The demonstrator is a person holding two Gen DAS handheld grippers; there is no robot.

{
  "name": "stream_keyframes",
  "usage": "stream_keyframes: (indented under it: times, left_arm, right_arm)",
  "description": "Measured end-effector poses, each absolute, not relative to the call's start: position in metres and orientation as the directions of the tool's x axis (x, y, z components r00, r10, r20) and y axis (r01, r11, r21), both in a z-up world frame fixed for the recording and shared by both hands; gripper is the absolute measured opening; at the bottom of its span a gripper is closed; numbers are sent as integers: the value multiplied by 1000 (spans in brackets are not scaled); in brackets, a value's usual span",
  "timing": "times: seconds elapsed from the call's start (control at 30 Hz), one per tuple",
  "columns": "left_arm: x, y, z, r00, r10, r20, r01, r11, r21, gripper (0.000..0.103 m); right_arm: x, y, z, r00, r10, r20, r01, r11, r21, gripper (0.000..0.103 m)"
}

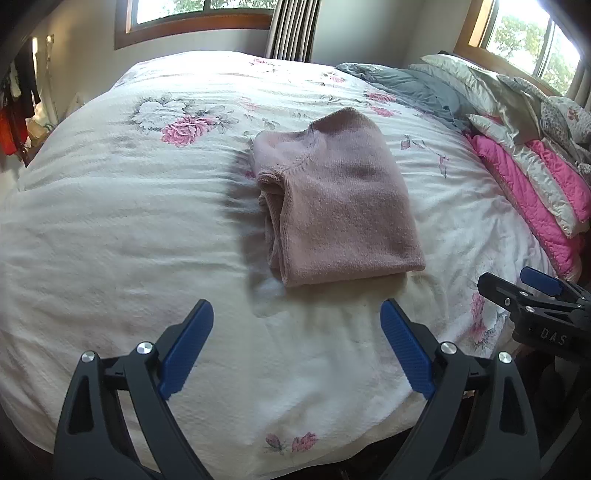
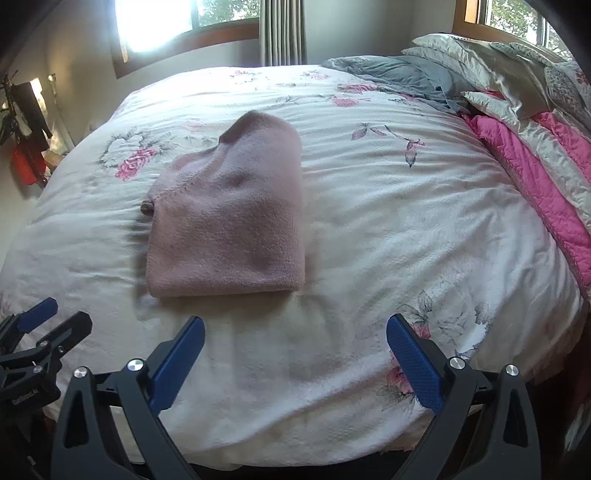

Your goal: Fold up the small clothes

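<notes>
A dusty-pink knit garment (image 1: 334, 199) lies folded into a compact rectangle on the white floral bedspread (image 1: 129, 221). In the right wrist view the same folded garment (image 2: 229, 221) sits left of centre. My left gripper (image 1: 297, 314) hovers open just short of the garment's near edge, nothing between its blue pads. My right gripper (image 2: 295, 328) is open too, held back from the garment's near right corner, empty. The right gripper (image 1: 532, 291) shows at the right edge of the left wrist view, and the left gripper (image 2: 40, 325) at the left edge of the right wrist view.
Along the bed's right side lie piled pillows (image 2: 480, 62), a pink quilt (image 2: 535, 177) and a grey blanket (image 2: 399, 74). Windows and a curtain (image 2: 282, 29) stand behind the bed. Dark clothes (image 1: 18, 110) hang at the far left.
</notes>
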State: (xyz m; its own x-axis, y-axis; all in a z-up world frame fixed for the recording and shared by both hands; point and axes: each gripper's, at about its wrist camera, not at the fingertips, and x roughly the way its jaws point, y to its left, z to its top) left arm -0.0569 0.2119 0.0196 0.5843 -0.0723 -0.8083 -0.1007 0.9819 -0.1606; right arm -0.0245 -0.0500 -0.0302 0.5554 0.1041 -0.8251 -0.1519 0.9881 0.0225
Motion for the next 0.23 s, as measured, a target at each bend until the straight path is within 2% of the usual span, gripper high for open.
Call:
stream_keyframes:
  times: [0.23]
  left_arm:
    - [-57, 212, 20, 583, -72, -809, -104, 981, -162, 91]
  right_arm:
    - [-23, -50, -36, 536, 94, -839, -148, 989, 16, 99]
